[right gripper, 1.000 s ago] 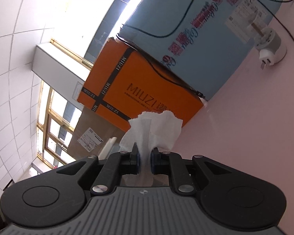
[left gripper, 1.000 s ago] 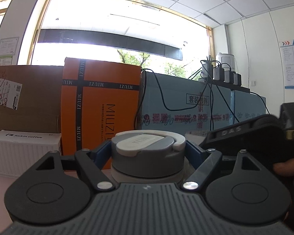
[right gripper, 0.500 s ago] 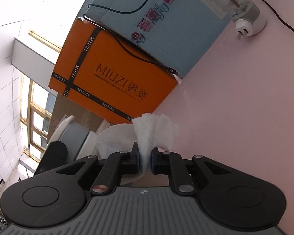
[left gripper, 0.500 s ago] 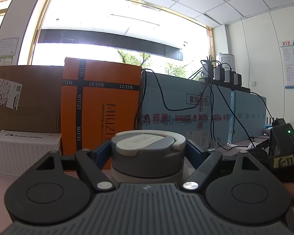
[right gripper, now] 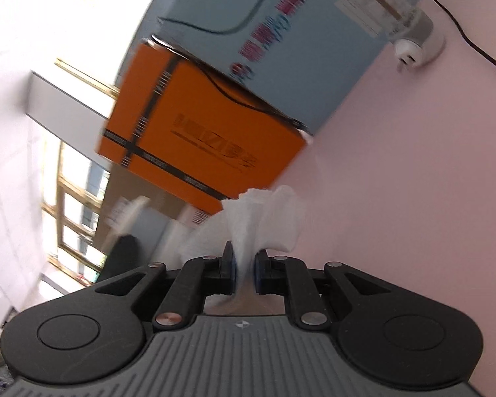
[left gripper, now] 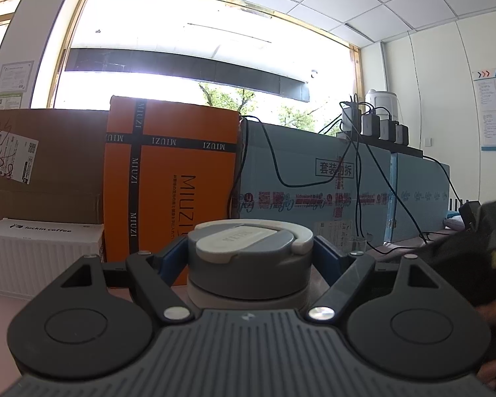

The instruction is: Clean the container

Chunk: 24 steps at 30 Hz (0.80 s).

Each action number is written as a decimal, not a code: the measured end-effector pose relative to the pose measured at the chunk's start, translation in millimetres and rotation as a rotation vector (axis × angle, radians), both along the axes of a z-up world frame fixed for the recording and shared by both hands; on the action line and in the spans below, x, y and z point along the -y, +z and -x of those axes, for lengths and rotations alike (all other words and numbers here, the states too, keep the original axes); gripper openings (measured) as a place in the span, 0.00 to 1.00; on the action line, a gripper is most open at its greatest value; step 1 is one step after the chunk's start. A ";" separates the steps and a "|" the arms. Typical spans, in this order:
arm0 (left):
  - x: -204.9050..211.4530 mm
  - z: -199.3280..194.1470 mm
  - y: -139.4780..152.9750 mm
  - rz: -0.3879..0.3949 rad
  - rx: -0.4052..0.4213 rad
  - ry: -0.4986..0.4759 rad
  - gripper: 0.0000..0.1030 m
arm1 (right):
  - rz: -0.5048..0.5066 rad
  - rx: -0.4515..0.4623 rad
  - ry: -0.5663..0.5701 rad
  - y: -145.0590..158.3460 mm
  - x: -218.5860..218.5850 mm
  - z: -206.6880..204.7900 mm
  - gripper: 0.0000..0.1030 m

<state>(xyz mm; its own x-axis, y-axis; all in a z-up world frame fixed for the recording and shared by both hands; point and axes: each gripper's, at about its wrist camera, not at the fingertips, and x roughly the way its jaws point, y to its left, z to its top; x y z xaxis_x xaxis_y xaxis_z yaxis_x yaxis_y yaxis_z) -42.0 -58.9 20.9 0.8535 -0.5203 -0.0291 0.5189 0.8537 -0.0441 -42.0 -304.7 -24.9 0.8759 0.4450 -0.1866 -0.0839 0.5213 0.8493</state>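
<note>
In the left wrist view my left gripper (left gripper: 248,251) is shut on a grey container (left gripper: 248,264) with a white and grey lid, held upright between the blue pads. In the right wrist view my right gripper (right gripper: 244,264) is shut on a crumpled white tissue (right gripper: 264,218) that sticks out past the fingertips. The view is tilted and blurred. The container shows there as a blurred grey and white shape (right gripper: 148,218) at the left, close to the tissue. The right gripper's dark body (left gripper: 473,264) is at the right edge of the left wrist view.
An orange MIUZI box (left gripper: 168,182), a brown carton (left gripper: 43,165), a white luckin coffee box (left gripper: 39,248) and pale blue boxes (left gripper: 314,178) with black cables stand at the back of the pink table (right gripper: 396,182). A white plug adapter (right gripper: 416,43) lies on the table.
My right gripper has swung and rolled with the tissue, staying near the container's side. In the left wrist view its body has moved closer at the right. The left gripper and container have held still.
</note>
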 end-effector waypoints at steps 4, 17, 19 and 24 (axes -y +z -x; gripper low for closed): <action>0.9 0.2 -0.1 0.001 -0.002 0.002 0.76 | 0.008 0.034 0.003 8.6 -0.5 5.9 0.11; 3.0 2.7 -1.4 -0.002 -0.011 0.013 0.76 | 0.032 -0.107 0.007 -13.3 -5.5 3.0 0.11; 1.7 4.8 -2.1 -0.001 -0.011 0.014 0.76 | 0.054 -0.138 0.005 -17.0 -8.1 2.0 0.11; 1.4 5.1 -2.1 -0.003 -0.010 0.014 0.75 | 0.018 -0.166 0.011 -25.3 -6.8 6.1 0.11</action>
